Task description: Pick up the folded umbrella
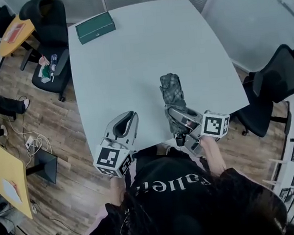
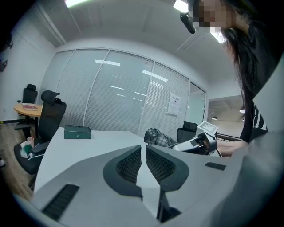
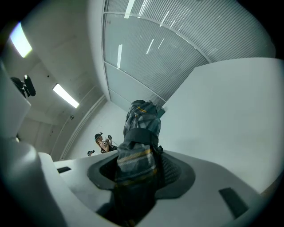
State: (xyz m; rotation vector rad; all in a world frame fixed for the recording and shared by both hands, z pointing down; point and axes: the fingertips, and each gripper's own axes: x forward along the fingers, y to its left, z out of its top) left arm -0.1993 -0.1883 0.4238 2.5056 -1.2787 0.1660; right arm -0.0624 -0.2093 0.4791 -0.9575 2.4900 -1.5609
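Observation:
The folded umbrella [image 1: 171, 89], in grey plaid fabric with a black handle end, hangs over the near right part of the white table [image 1: 131, 64]. My right gripper [image 1: 178, 114] is shut on it near the handle. In the right gripper view the umbrella [image 3: 138, 146] fills the gap between the jaws and its tip points away. It looks slightly raised off the tabletop. My left gripper [image 1: 127, 118] hovers at the table's front edge, left of the umbrella, shut and empty. The left gripper view shows its jaws almost touching, with the umbrella [image 2: 157, 136] and the right gripper [image 2: 195, 142] to its right.
A dark green box [image 1: 95, 27] lies at the table's far left corner. Black office chairs stand at the back left [image 1: 50, 25] and at the right [image 1: 278, 81]. A small yellow table [image 1: 14, 31] is far left. A distant person [image 3: 103, 142] stands by the wall.

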